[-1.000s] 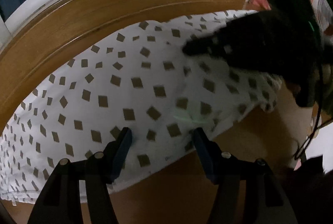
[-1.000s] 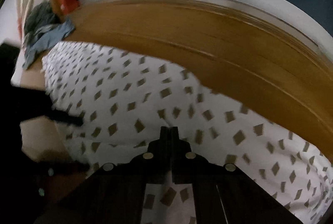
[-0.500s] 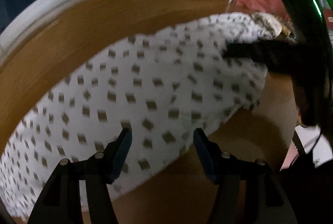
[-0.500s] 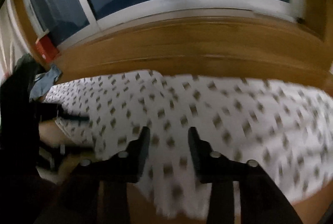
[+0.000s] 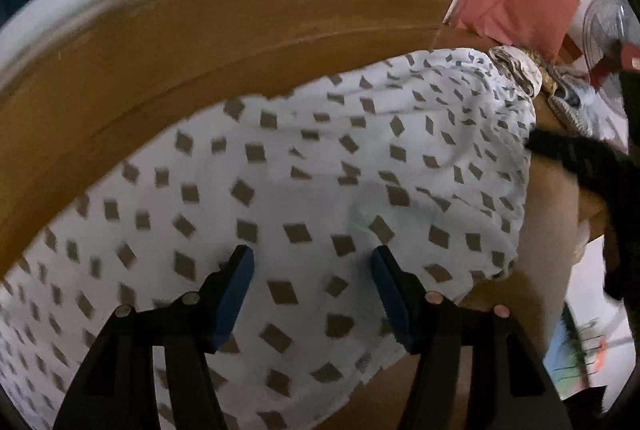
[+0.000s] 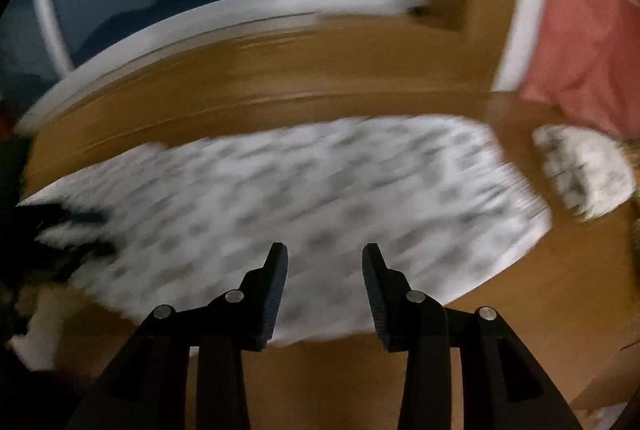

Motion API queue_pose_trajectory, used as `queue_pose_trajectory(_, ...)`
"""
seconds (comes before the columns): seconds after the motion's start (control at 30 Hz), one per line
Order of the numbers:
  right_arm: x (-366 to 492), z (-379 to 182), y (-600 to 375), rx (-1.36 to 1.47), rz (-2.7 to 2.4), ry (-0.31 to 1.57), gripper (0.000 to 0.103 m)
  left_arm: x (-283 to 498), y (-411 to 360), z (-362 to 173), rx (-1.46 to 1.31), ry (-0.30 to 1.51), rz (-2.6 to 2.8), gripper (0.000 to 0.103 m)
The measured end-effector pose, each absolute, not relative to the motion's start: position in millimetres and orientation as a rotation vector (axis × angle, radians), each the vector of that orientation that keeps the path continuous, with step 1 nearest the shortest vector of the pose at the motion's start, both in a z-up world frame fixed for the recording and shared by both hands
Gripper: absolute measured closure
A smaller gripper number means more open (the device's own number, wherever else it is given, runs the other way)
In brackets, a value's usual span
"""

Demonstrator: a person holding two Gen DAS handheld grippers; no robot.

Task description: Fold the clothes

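White garment (image 5: 320, 190) with brown diamond print lies spread flat on the wooden surface (image 5: 500, 294), in front of the wood panel under the window. Long axis runs left-right across the right wrist view, diagonal in the left wrist view from lower left up to upper right. Right end near a crumpled pale cloth (image 6: 584, 170), not touching as far as the blur lets me tell.

Versus 1 s ago: right gripper (image 6: 324, 270) fingers were clenched shut over the cloth, now released and spread, nothing between them; it has pulled back and its view now takes in the garment's whole right end. Left gripper's view has shifted toward the garment's right end.

Left gripper (image 5: 312, 270) fingers released, apart, empty. Garment sits under and beyond both finger pairs, its near edge below the fingertips. Contact between fingertips and cloth: cannot tell. Right wrist view heavily blurred.
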State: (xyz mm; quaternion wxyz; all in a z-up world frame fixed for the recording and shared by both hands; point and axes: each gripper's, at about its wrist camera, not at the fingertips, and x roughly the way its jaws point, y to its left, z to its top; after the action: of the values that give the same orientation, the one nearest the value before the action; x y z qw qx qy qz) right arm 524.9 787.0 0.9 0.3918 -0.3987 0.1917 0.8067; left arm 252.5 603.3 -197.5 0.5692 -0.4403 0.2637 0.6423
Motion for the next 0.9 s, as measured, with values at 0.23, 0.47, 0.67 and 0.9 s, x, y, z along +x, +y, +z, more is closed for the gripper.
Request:
queue_pose_trajectory(0.23, 524, -5, 899, -1.091, 1.965, 0.381, 0.060, 279, 605, -197, -1.048, 0.625, 1.557, 0.045)
queue_pose_trajectory(0.47, 514, -28, 934, -1.091, 2.046, 0.395, 0.094, 308, 608, -199, -1.080, 0.725, 1.713, 0.045)
queue_pose_trajectory(0.67, 523, -35, 967, -1.108, 1.985, 0.389, 0.096, 315, 604, -199, -1.145, 0.715, 1.789, 0.041)
queue_pose_trajectory(0.9, 512, -40, 967, -1.174, 1.986, 0.272, 0.092, 319, 606, -193, -1.295, 0.632, 1.915, 0.045)
